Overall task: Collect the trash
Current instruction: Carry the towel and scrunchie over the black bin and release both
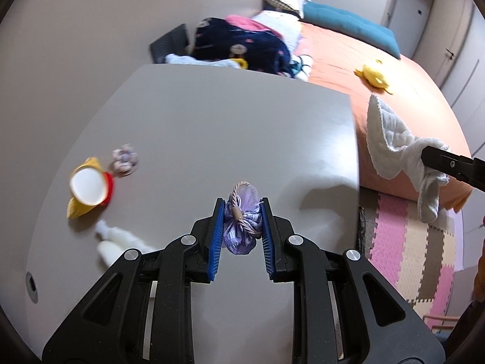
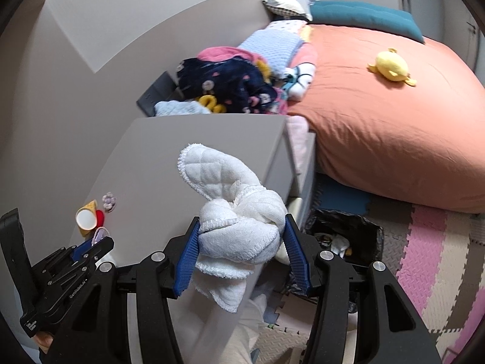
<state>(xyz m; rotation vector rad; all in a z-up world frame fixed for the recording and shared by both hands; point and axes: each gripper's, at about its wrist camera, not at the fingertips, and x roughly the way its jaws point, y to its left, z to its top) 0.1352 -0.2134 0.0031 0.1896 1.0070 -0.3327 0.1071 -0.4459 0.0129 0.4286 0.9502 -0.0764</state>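
Observation:
My left gripper (image 1: 242,212) is shut on a small purple pouch with a cord loop (image 1: 242,221), held just above the grey table (image 1: 212,127). My right gripper (image 2: 242,230) is shut on a crumpled white quilted cloth (image 2: 236,218), held over the table's right edge; the cloth also shows in the left wrist view (image 1: 400,148). On the table's left lie a yellow wrapper with a white cup and red lid (image 1: 89,186), a small purple scrunched ball (image 1: 125,160) and a white blurred item (image 1: 115,241). A black-lined trash bin (image 2: 342,239) stands on the floor right of the table.
An orange bed (image 2: 379,127) with a yellow plush duck (image 2: 391,66) and a teal cushion (image 2: 363,15) lies beyond the table. A pile of clothes (image 2: 230,82) sits at the table's far edge. Pink and beige foam mats (image 2: 430,267) cover the floor.

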